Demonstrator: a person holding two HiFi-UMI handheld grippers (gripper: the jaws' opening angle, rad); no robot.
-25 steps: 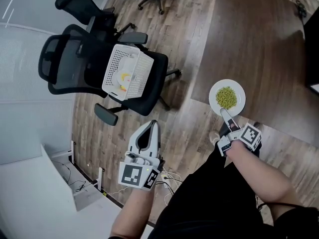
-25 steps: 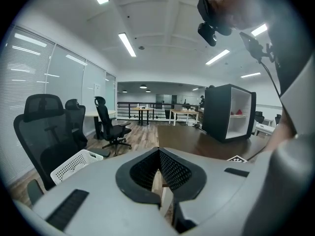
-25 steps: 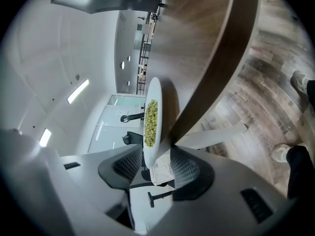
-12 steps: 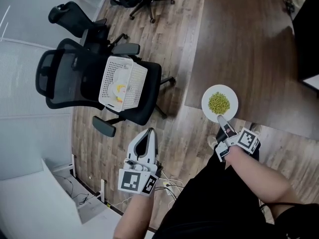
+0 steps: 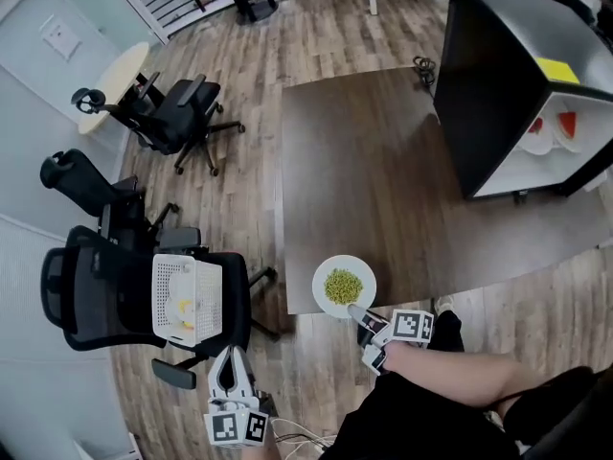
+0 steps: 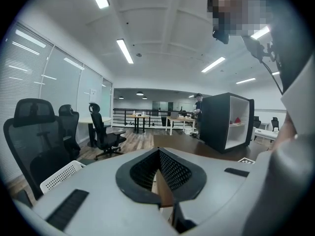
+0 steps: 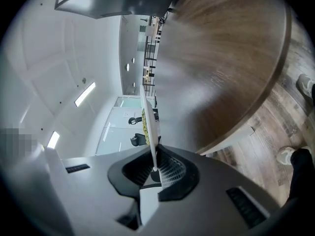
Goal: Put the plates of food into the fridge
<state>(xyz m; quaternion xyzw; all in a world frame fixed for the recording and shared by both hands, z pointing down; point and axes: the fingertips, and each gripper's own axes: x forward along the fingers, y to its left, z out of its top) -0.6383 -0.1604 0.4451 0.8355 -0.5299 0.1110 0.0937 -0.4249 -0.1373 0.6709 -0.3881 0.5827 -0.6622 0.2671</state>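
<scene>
Head view: the right gripper [image 5: 356, 312], its jaws having just been closing, is pinching the near rim of the round white plate [image 5: 326, 299]. It is apparently keeping the plate level at the dark wood-grain table's [image 5: 383, 180] edge so the loose green mound, probably peas [image 5: 343, 285], is not sliding. Right gripper view: the thin glossy rim is sitting between ribbed black pads. The boxy black fridge [image 5: 498, 75], white-lined, is standing open well apart. The left gripper [image 5: 228, 356] is hanging clenched and empty.
</scene>
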